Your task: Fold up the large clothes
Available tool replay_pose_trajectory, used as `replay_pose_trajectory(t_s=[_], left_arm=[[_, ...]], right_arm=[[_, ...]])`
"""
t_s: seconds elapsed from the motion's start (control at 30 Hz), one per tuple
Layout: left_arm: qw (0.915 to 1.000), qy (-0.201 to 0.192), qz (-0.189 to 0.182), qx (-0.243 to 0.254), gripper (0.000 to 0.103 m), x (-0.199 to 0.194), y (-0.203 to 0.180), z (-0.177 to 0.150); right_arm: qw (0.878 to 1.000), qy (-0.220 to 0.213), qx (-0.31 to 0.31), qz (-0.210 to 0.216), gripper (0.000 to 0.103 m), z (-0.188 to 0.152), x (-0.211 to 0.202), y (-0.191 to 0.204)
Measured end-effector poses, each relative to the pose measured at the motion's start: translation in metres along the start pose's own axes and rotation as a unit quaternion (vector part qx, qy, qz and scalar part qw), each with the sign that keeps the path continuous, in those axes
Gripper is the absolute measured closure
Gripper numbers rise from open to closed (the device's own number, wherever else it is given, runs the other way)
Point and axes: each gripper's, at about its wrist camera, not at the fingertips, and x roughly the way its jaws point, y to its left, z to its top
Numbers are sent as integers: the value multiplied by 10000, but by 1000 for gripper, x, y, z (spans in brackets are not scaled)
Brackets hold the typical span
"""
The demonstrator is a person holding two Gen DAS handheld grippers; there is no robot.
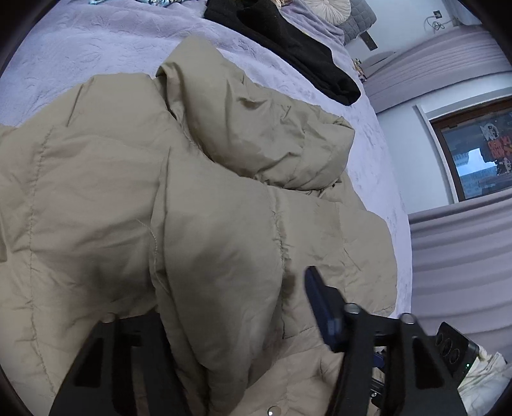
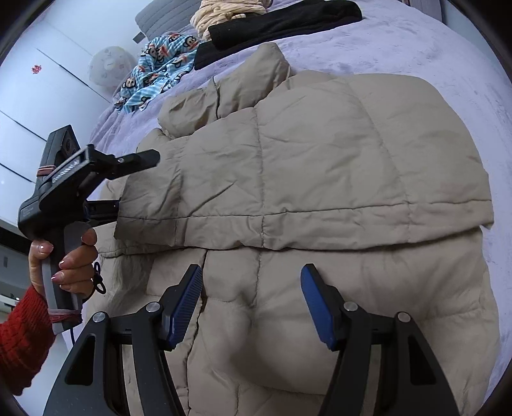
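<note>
Blue-padded fingers of the right gripper (image 2: 252,300) are standing apart, hovering over the lower hem of the beige puffer jacket (image 2: 320,179) without pinching it. At the left edge of the right wrist view, the left gripper (image 2: 134,182) is biting on a fold at the jacket's side edge, held by a hand (image 2: 68,259) in a red sleeve (image 2: 22,336). In its own view the fold is bulging between the fingers and hiding one pad. Beyond, the jacket is lying partly folded on a lilac bedspread (image 2: 416,48), with black clothing (image 2: 281,22) and a blue patterned garment (image 2: 160,64) farther up.
</note>
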Motion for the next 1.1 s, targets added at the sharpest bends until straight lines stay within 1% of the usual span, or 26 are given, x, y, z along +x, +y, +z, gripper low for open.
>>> replay_pose_trajectory(t_s=[0.03,0.07,0.1,0.13,0.2,0.27,0.3,0.33,0.43,0.5,0.53,0.6,0.63,0.67,0.7,0.73,0.8,0.83,0.87,0.93,0.97,1.0,1.03,1.1], left_arm=[[10000,79,-8,-3,84,4,-1,0],[9999,101,40,22,91,6,-2,0],[9999,59,110,50,91,6,-4,0],[9999,6,99,100,94,2,-8,0],[9995,-215,-37,248,94,-11,-20,3],[9975,-503,-268,406,94,-33,-31,6],[9962,-639,-362,478,94,-45,-37,9],[9946,-762,-445,538,94,-57,-42,12],[9906,-1050,-583,662,94,-88,-49,20],[9895,-1137,-531,712,94,-104,-44,22],[9896,-1162,-437,724,94,-107,-40,22],[9916,-1105,-267,625,94,-109,-24,20],[9935,-992,-273,487,94,-104,-13,18],[9951,-863,-277,383,94,-98,-3,15],[9967,-722,-188,330,94,-88,6,11],[9978,-578,-25,324,94,-74,13,6],[9987,-265,345,283,94,-44,31,-5],[9988,-130,429,193,94,-31,41,-11],[9991,-95,401,102,94,-24,47,-16],[9992,-176,365,1,94,-24,52,-19],[9991,-187,380,6,94,-24,51,-17],[9990,-187,407,40,94,-25,50,-16],[9988,-171,446,93,94,-26,49,-15],[9985,-127,493,182,94,-25,46,-15]], right_arm=[[10000,-17,35,30,35,-1,0,-2],[10000,-34,62,49,35,-1,0,-4],[9999,-51,80,59,35,-3,-2,-5],[9999,-71,96,66,35,-3,-2,-6],[9999,-113,98,84,36,-3,-2,-6],[9998,-167,35,90,43,-1,-2,-5],[9998,-159,-28,74,51,0,-1,-4],[9998,-149,-98,33,53,1,0,-5],[9989,-289,-267,-241,53,11,-2,-8],[9971,-466,-331,-506,53,20,-8,-16],[9954,-564,-362,-688,53,25,-12,-21],[9901,-756,-397,-1118,53,33,-22,-36],[9871,-831,-368,-1320,53,36,-27,-45],[9858,-861,-303,-1412,55,39,-30,-55],[9866,-840,-195,-1388,60,40,-32,-67],[9878,-778,-89,-1344,69,40,-31,-76],[9894,-574,-7,-1336,77,39,-20,-93],[9897,-500,-8,-1345,79,39,-14,-98],[9899,-437,-21,-1349,80,37,-8,-102],[9898,-390,21,-1374,80,36,-8,-103],[9896,-352,63,-1395,79,35,-11,-101],[9896,-301,86,-1405,76,33,-16,-98],[9898,-272,97,-1397,76,29,-23,-94],[9929,-271,24,-1155,75,15,-40,-79]])
